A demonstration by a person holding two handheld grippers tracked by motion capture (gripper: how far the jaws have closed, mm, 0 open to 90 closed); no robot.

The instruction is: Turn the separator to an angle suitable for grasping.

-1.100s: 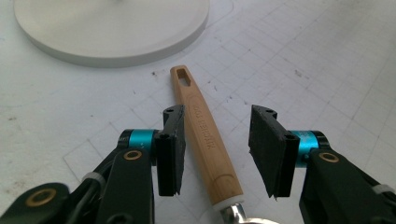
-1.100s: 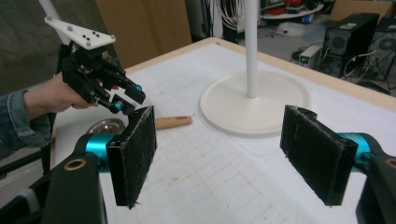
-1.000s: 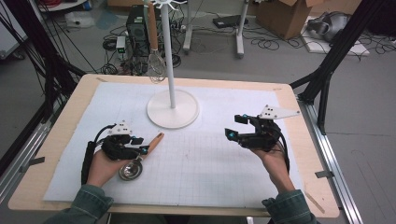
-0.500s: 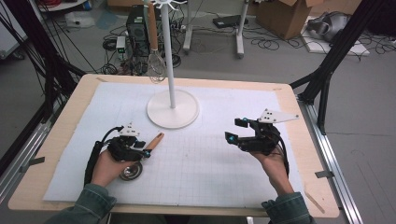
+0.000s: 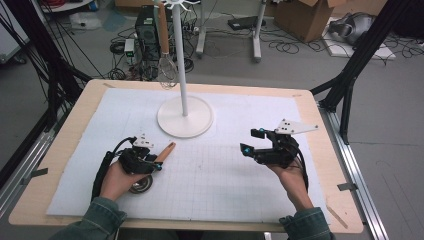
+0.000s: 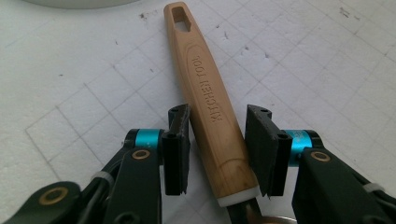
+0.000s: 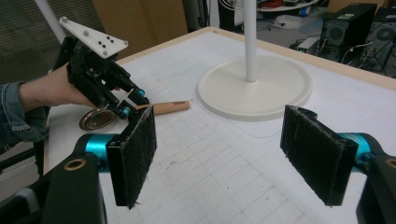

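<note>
While my left gripper (image 6: 217, 149) has just been closing its jaws, the wooden handle (image 6: 210, 102) of the ladle-like kitchen tool lies on the white mat (image 6: 70, 84) between them; one pad looks close against the wood and the other a sliver off, so I judge the grip nearly made but not yet firm. My right gripper (image 7: 222, 154) hangs wide open and empty, the hanging stand's base (image 7: 254, 88) ahead of it. Once the pinch seats, I expect the lift toward that stand.

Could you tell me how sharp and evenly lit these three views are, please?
High view: soft, even light, no glare. Left gripper view: the wooden handle is crisp, its lettering legible. Right gripper view: the near pads look sharp, the background softer.
</note>
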